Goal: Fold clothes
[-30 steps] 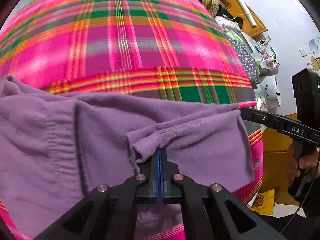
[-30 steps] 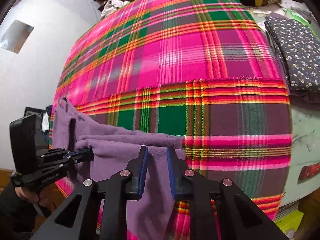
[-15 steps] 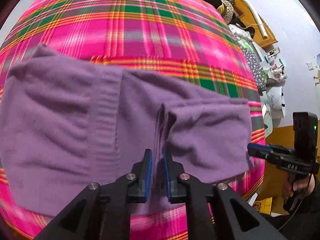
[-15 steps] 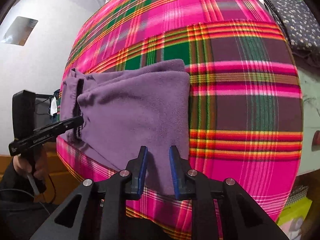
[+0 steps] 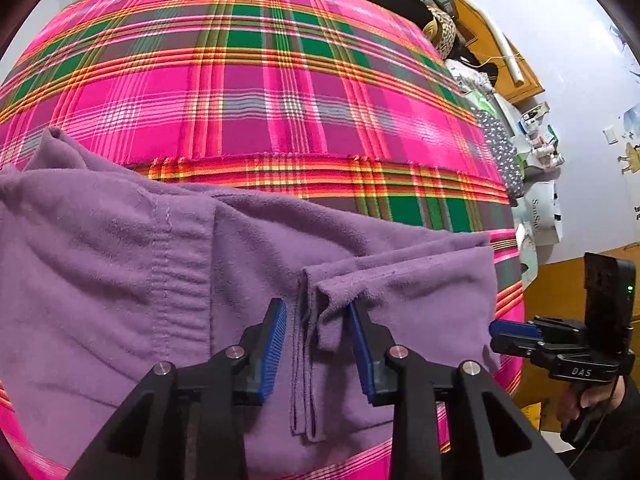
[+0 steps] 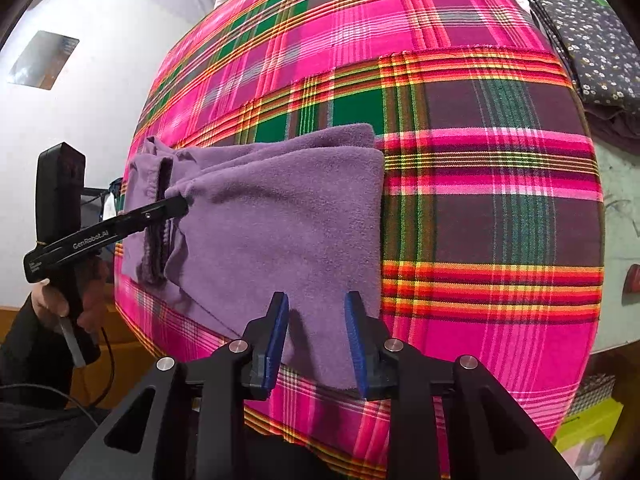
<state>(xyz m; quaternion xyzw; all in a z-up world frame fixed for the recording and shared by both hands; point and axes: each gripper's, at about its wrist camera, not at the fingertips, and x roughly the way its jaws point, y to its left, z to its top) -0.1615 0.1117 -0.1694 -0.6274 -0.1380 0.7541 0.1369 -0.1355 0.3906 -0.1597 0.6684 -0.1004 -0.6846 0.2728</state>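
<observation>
Both tools have just been spreading their blue pads: the left tool (image 5: 316, 344), pinched shut on a fold a second ago, now stands released astride the loose layered edge of the purple fleece garment (image 5: 120, 280), and the right tool (image 6: 316, 340) stands released over its near corner. Folded, that garment lies flat near the front edge of the pink, green and orange plaid blanket (image 6: 480, 208), its long axis running sideways between the tools; a dark floral cloth (image 6: 592, 40) and a pale wall (image 6: 100, 40) border the blanket

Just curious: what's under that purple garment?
The purple garment lies folded on a pink plaid blanket, which shows all around it. Whatever is beneath the blanket, and the blanket's pattern under the garment, is covered.
</observation>
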